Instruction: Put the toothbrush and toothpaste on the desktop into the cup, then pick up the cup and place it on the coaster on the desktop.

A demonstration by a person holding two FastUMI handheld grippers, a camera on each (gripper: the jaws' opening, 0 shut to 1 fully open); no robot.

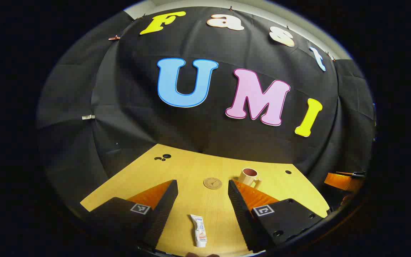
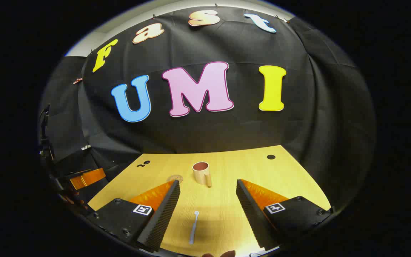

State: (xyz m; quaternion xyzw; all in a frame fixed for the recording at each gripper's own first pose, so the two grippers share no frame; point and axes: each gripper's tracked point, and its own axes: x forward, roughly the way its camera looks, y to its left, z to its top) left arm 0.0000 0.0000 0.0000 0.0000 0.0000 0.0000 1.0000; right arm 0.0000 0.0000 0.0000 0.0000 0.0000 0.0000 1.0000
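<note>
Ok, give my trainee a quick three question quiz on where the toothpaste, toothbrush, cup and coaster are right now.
1. True or false: the white toothpaste tube lies between the left hand-held gripper's open fingers.
2. What lies flat on the yellow wooden desktop before the right hand-held gripper?
3. The beige handled cup is: A on the round cork coaster; B beside it; C tipped over.

Key: 1 true; 2 the white toothbrush; 3 B.

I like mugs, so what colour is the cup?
The cup is cream outside, reddish-brown inside; clearest in the right gripper view.
</note>
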